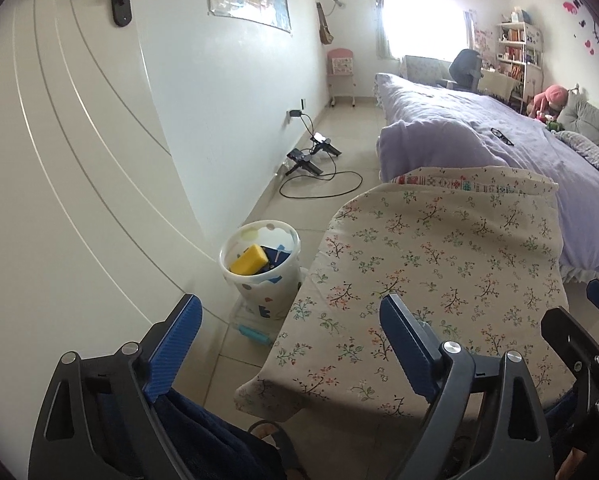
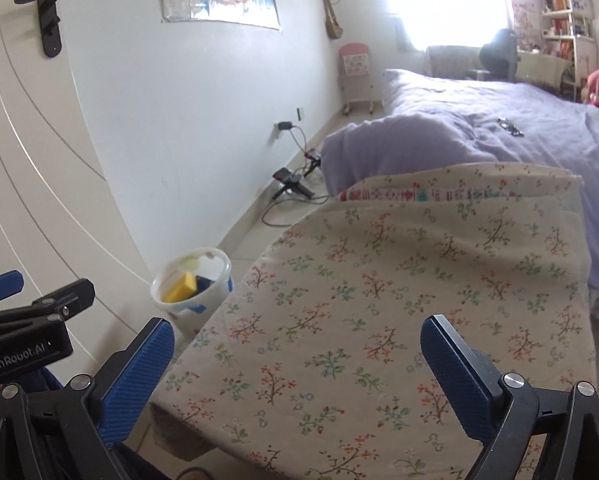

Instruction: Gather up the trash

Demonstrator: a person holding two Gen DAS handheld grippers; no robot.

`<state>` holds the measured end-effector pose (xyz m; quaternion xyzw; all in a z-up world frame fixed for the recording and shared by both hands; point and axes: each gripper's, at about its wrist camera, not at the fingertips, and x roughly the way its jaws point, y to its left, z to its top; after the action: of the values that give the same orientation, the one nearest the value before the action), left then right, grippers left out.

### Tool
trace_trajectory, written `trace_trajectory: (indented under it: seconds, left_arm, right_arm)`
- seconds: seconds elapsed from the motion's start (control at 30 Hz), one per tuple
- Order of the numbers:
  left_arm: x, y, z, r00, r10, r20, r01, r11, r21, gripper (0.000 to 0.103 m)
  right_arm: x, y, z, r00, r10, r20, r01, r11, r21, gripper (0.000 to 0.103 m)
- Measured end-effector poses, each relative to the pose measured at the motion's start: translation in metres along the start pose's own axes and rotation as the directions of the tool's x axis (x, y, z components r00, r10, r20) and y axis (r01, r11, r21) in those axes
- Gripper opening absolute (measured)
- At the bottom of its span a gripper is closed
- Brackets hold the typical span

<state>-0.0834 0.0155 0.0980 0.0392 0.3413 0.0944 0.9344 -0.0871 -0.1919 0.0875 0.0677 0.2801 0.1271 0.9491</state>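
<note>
Both tongs spread, nothing between: left tongs, right tongs. Trash bin beside floral tabletop, holding yellow sponge. Only right view shows door handle whole.

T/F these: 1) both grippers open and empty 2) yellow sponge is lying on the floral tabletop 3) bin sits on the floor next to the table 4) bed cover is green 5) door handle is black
1) True. The left gripper and the right gripper both stand wide open with nothing between the fingers.
2) False. The yellow sponge is inside the white bin; the floral tablecloth shows nothing on it.
3) True. The bin stands on the tiled floor between the table and the white door.
4) False. The bed cover is pale purple.
5) True. The door handle is black.
</note>
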Motion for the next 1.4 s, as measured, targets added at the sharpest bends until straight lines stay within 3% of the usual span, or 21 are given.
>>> trace_trajectory:
  seconds: [0.47, 1.4]
  left_arm:
    - [0.009, -0.002, -0.007, 0.999, -0.006, -0.046, 0.005, 1.000, -0.005, 0.092]
    - [0.010, -0.004, -0.012, 0.999, -0.023, -0.047, 0.023, 1.000, 0.002, 0.092]
  right_arm:
    - [0.003, 0.004, -0.004, 0.999, -0.029, -0.013, 0.029, 1.000, 0.001, 0.102]
    - [0.014, 0.009, -0.009, 0.998, -0.032, -0.045, 0.032, 0.999, 0.004, 0.102]
